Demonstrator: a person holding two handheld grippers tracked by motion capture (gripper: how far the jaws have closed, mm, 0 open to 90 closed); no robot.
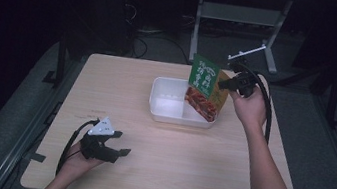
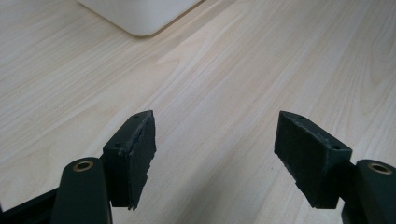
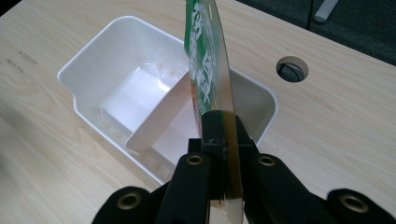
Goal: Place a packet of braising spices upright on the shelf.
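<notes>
Two grippers working: right gripper [image 3: 223,135] clamping edge of snack packet [image 1: 205,87], holding it upright over right compartment of white divided bin [image 1: 165,105]; left gripper [image 2: 215,154] resting on surface [image 1: 171,165], jaws standing apart, gripping nothing.

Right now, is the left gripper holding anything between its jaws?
No, the left gripper has its jaws spread wide apart with just the bare wooden table showing between them.
</notes>
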